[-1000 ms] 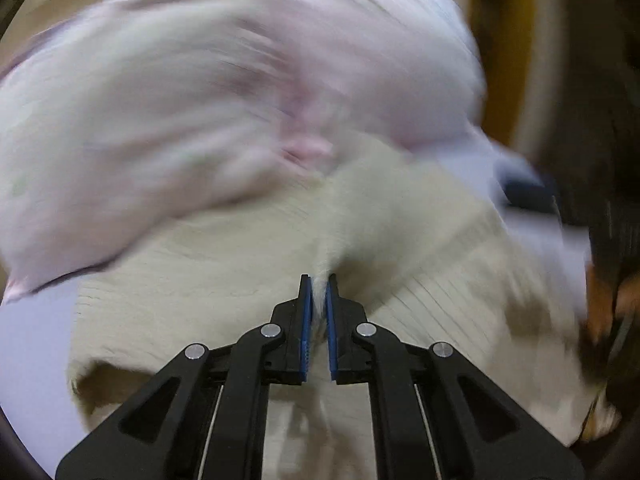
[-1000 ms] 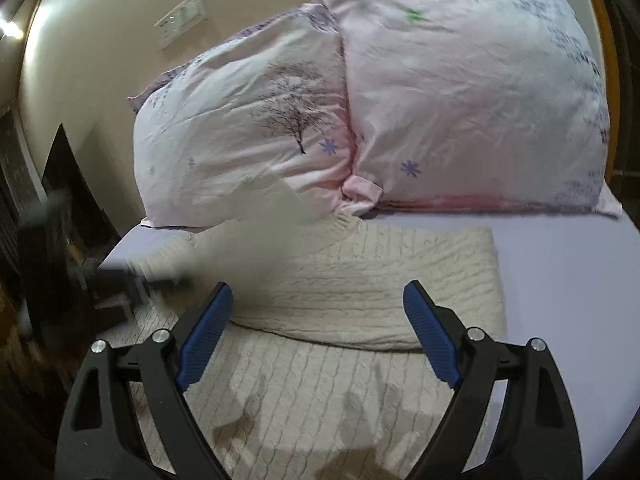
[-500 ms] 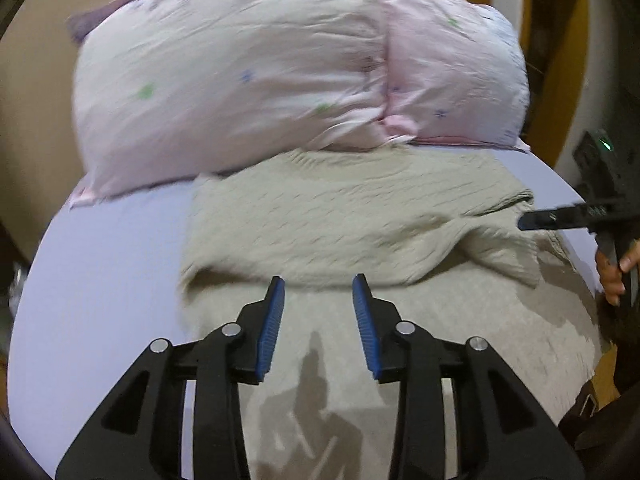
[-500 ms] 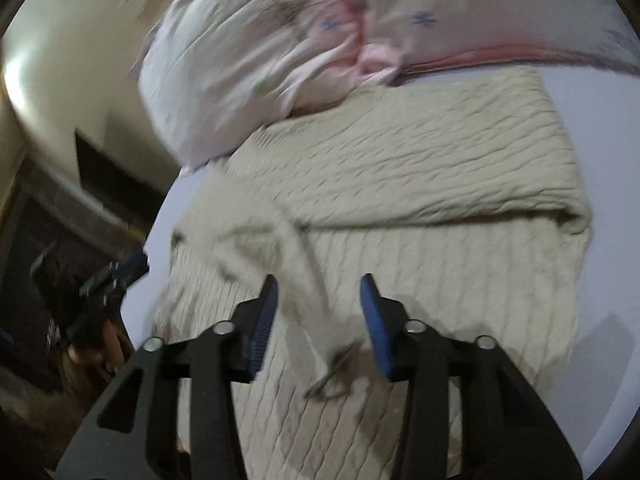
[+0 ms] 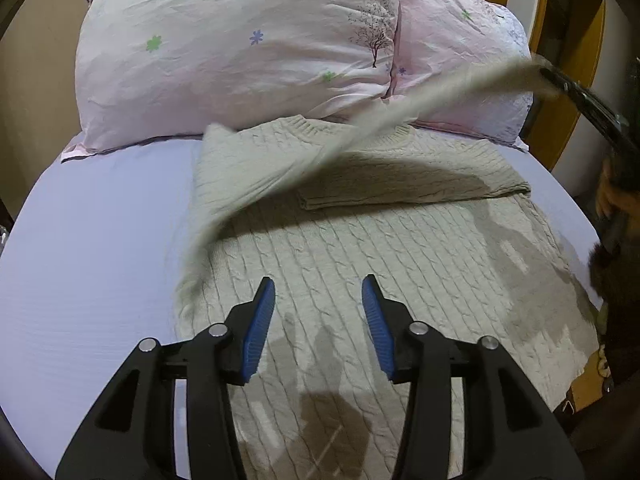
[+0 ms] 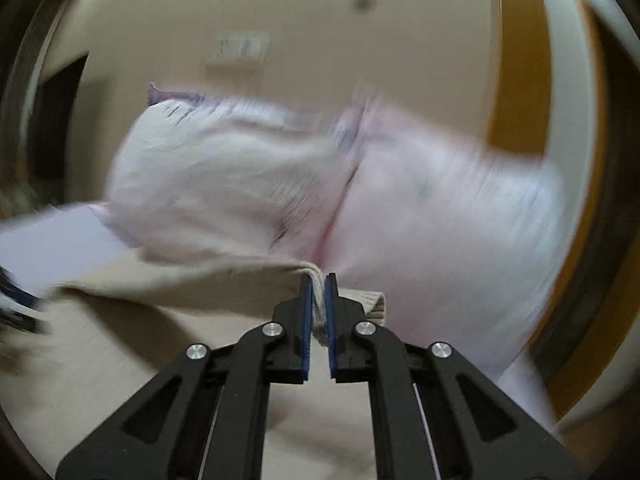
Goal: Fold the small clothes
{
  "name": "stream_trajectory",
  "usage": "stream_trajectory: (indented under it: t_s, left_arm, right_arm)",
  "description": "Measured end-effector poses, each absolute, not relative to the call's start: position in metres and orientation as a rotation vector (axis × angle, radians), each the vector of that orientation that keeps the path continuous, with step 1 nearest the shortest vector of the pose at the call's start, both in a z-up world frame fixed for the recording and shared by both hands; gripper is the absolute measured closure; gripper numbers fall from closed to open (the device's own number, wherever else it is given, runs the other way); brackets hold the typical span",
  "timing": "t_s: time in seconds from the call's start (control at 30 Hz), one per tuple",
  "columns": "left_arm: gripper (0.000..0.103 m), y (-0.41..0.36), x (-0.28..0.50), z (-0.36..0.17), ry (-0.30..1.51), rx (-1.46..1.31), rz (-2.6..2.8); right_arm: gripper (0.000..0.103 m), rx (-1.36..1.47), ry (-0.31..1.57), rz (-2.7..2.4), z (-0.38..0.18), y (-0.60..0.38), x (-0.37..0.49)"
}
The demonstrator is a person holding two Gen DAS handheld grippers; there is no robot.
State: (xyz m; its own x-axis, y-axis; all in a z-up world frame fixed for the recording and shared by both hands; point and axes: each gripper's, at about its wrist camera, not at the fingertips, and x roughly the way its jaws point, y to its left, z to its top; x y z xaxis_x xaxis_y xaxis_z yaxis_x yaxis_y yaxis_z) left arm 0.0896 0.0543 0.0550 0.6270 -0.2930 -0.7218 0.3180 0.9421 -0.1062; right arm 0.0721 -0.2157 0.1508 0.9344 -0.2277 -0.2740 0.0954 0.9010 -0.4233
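1. Left wrist view, sharp: a cream cable-knit sweater (image 5: pixel 400 264) lay flat on a pale lavender bed sheet (image 5: pixel 92 248), its neckline up against two pink floral pillows (image 5: pixel 240 52).
2. One sleeve (image 5: pixel 412 110) was lifted off the sweater body and stretched up toward the upper right, blurred, casting a dark shadow across the chest area.
3. The other sleeve lay folded across the chest, its edge forming a straight line over the knit.
4. The left gripper (image 5: pixel 318 320) hovered above the lower part of the sweater with its blue pads wide apart and nothing between them; whether it touched the knit could not be told.
5. Only this view showed the right gripper from outside: a dark bar at the right edge, at the far end of the raised sleeve, with a hand below it.
6. Right wrist view, heavily blurred: the right gripper (image 6: pixel 319 324) had its pads drawn close together on a fold of cream knit, which ran away to the left from the pads.
7. Only this view showed the pinch itself, the cloth sandwiched between the blue pads.
8. It also showed a beige wall with a pale switch plate (image 6: pixel 240 50) above the pillows, outside the left view.
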Motion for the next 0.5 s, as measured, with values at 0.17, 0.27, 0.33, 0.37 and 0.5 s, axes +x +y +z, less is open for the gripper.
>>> stream_trajectory:
  t_s: [0.17, 0.27, 0.33, 0.37, 0.5]
  left_arm:
    - [0.055, 0.065, 0.088, 0.048, 0.839, 0.012, -0.339]
    - [0.055, 0.074, 0.090, 0.046, 0.855, -0.005, -0.320]
    - [0.055, 0.080, 0.091, 0.048, 0.859, -0.026, -0.315]
    - [0.055, 0.085, 0.091, 0.049, 0.860, -0.046, -0.312]
    - [0.052, 0.100, 0.090, 0.050, 0.875, -0.134, -0.320]
  right_arm:
    - [0.096, -0.497, 0.649, -0.180, 0.059, -0.246, 0.097]
    - [0.085, -0.371, 0.787, -0.163, 0.043, -0.268, 0.092]
    - [0.041, -0.227, 0.739, -0.170, 0.064, -0.283, 0.083]
    - [0.040, -0.139, 0.707, -0.164, 0.076, -0.290, 0.076]
    - [0.075, 0.262, 0.704, -0.173, 0.098, -0.344, 0.074]
